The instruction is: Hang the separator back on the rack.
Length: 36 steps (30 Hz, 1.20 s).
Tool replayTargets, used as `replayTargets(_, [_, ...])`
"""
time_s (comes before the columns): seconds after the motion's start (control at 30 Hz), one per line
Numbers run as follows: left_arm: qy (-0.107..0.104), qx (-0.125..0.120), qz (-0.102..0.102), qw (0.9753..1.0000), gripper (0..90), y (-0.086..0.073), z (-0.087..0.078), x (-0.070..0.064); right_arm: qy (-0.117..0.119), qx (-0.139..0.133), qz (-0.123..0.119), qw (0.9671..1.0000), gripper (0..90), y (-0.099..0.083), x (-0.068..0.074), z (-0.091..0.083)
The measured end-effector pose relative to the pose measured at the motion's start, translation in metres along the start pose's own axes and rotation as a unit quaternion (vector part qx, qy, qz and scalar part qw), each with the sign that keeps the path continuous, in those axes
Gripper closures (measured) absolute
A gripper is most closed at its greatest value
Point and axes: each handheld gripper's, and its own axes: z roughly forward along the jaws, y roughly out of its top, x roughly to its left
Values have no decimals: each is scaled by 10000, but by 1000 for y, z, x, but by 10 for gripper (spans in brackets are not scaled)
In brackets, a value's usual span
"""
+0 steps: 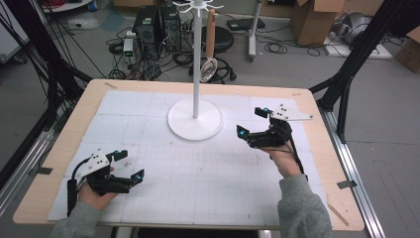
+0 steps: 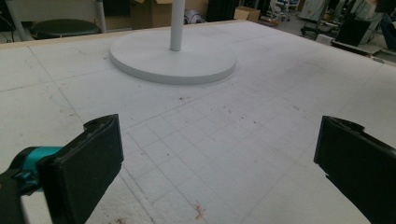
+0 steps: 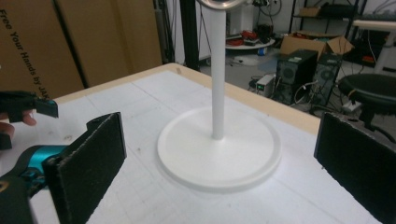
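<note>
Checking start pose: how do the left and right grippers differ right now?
The right gripper sits close beside the white stand; the left gripper is far back near the table's front edge. Right's grey plate points outward right, left's points left. Both are open and empty.

We see the white stand (image 1: 195,118) upright at table centre-rear, toward 12 o'clock: a round flat base with a thin straight pole rising from its middle and a hook ring at the top. It sits on the white gridded mat (image 1: 208,173), nothing touching it.
</note>
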Motion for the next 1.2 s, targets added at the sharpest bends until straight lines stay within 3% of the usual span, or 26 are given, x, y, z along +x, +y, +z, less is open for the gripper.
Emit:
replayTargets(0.57, [43,-53,-8,10000,19,0,-1,3,-133,83,173,9997,14,-37,-7,-19])
replayTargets(0.73, [45,-71,-29,10000,19,1,-1,3,-178,211,112,9996,14,-50,-9,-25])
replayTargets(1.2, [46,-99,-53,9999,19,1,1,4,-506,282,257,9980,14,-72,-18,-53])
